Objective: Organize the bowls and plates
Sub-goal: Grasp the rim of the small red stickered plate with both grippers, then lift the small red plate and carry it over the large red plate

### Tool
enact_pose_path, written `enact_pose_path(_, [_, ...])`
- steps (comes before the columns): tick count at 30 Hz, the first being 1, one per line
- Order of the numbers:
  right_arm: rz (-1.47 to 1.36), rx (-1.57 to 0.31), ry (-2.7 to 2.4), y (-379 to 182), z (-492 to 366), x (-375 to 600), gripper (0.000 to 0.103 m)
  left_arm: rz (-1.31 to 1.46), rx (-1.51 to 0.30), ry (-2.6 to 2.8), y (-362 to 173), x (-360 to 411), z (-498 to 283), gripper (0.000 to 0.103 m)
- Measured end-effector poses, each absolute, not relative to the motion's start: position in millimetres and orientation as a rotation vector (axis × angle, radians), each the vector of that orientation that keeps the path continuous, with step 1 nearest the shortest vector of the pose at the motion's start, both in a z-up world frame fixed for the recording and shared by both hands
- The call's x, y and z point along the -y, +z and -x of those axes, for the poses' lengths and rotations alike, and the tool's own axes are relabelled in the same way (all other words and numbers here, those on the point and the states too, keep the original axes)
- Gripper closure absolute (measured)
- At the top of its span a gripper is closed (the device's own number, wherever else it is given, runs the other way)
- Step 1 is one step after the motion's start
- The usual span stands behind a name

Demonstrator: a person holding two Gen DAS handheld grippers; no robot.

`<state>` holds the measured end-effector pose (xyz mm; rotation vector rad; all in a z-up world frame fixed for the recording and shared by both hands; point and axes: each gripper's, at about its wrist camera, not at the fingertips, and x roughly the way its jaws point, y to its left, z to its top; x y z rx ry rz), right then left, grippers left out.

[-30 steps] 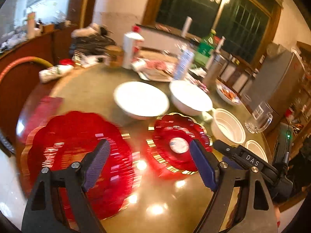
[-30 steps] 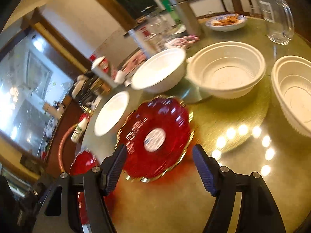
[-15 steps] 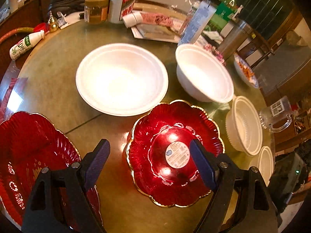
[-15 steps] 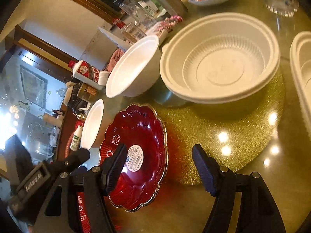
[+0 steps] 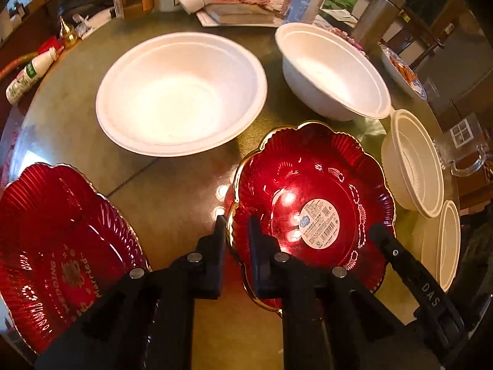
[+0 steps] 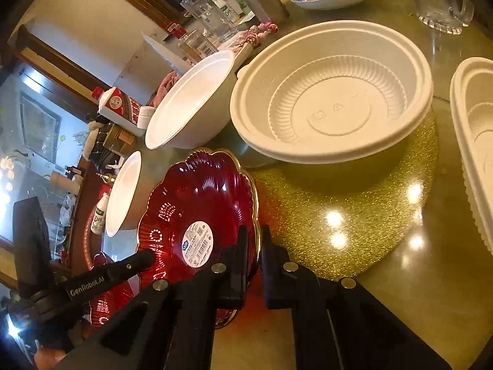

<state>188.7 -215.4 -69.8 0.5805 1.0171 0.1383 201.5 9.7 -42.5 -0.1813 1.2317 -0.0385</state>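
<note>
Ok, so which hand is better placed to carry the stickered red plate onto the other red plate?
Left, probably. The left gripper and right gripper both pinch the rim of the stickered red plate, but the left holds the edge nearest the other red plate.

Warm, dim indoor light; bright glare spots on the glossy table (image 6: 385, 293); fisheye bending and dark vignetted corners.

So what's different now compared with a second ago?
Both grippers moved in and closed: the left gripper and right gripper now pinch opposite edges of the red plate with the sticker, where both were open before. The other red plate and the white bowls stayed put.
</note>
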Motion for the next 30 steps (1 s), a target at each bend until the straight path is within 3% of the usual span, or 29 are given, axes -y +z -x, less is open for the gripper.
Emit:
enact_pose_path(18, [-0.509,-0.846,0.208,-26.7,-166.9,206.4,0.093,0.138,-0.977,-0.009,20.7,-12.7,-150.3,0.092])
enact_pose_path(30, [-0.433,-0.809,0.289,-13.9,-159.3,182.3,0.093,0.177,-0.919,0.028,23.1,-34.5,-121.1,0.091])
